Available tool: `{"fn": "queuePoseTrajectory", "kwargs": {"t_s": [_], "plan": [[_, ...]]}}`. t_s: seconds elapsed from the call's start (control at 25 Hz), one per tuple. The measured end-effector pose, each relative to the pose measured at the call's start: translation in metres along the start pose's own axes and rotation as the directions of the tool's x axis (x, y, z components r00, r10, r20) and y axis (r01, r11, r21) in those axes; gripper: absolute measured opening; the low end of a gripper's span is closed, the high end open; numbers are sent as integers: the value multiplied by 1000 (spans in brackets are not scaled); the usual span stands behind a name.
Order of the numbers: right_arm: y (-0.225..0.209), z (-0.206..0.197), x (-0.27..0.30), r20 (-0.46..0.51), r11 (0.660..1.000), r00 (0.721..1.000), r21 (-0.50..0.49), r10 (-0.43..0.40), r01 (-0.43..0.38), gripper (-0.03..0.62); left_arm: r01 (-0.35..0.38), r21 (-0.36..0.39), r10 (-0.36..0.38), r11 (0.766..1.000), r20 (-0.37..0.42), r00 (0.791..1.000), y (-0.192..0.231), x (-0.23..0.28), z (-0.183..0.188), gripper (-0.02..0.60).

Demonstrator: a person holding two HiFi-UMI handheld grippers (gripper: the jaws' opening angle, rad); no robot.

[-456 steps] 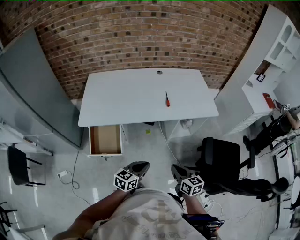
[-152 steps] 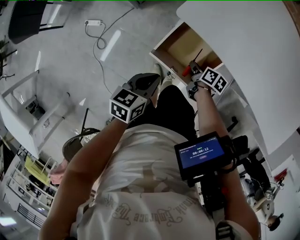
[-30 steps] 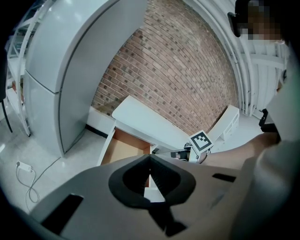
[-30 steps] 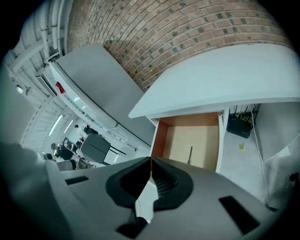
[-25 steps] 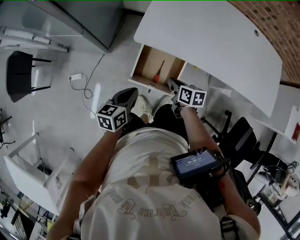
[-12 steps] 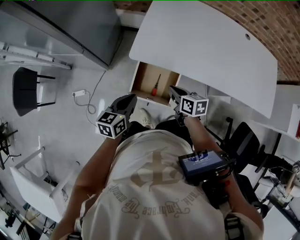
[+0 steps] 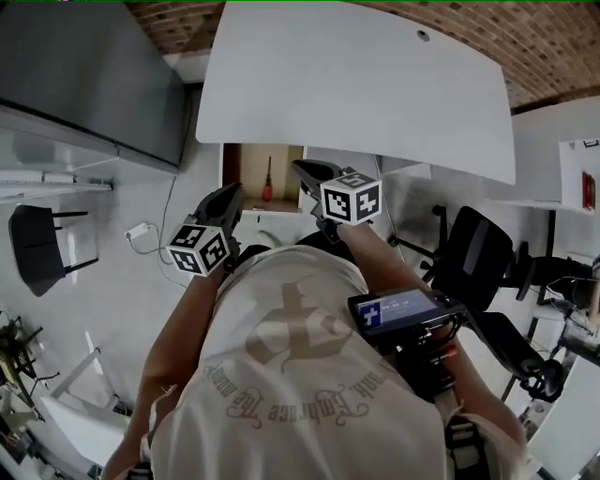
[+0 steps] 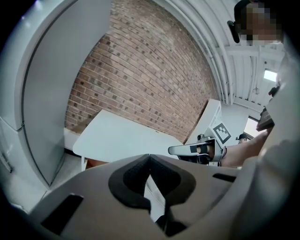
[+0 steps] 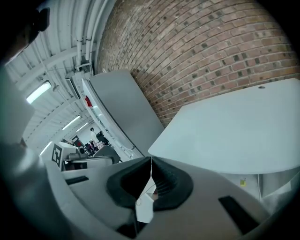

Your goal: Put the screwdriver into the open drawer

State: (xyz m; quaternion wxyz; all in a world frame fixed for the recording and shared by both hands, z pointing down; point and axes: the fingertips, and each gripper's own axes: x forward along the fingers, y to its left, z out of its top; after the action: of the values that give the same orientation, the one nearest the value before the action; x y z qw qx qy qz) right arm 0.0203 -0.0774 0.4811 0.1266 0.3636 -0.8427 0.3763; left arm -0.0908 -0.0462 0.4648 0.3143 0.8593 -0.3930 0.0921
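- My left gripper point(image 7: 228, 195), grey moulded plastic with a marker cube, has its dark pads meeting at the tips, with nothing between them.
- The open drawer point(image 7: 242, 169) is a shallow box with a brown floor and white rim, under the smooth white table point(image 7: 356, 84).
- The screwdriver point(image 7: 267, 183) lies flat inside the drawer, long axis front to back. Its red handle is nearer me and its thin dark shaft points toward the brick wall point(image 7: 159, 14).
- My right gripper point(image 7: 300, 167) is closed too and empty.
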Motion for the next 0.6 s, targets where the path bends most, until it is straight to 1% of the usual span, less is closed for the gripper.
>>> {"fn": "queuePoseTrajectory", "kwargs": {"t_s": [0.12,0.28,0.4,0.6], "plan": [[1,10,-20,58,1000,998,8,8,-9,25,31,21,-31,999,4,1000,-13,6,8,20],[2,18,-41,114,1000,993,8,12,-13,25,52,43,-52,998,0,999,-22,6,11,20],[0,18,-53,128,1000,992,-8,4,-3,23,64,54,-64,997,-2,998,-28,6,12,20],[0,8,-64,120,999,993,-43,-3,8,23,68,63,-69,996,14,998,-34,4,12,20]]}}
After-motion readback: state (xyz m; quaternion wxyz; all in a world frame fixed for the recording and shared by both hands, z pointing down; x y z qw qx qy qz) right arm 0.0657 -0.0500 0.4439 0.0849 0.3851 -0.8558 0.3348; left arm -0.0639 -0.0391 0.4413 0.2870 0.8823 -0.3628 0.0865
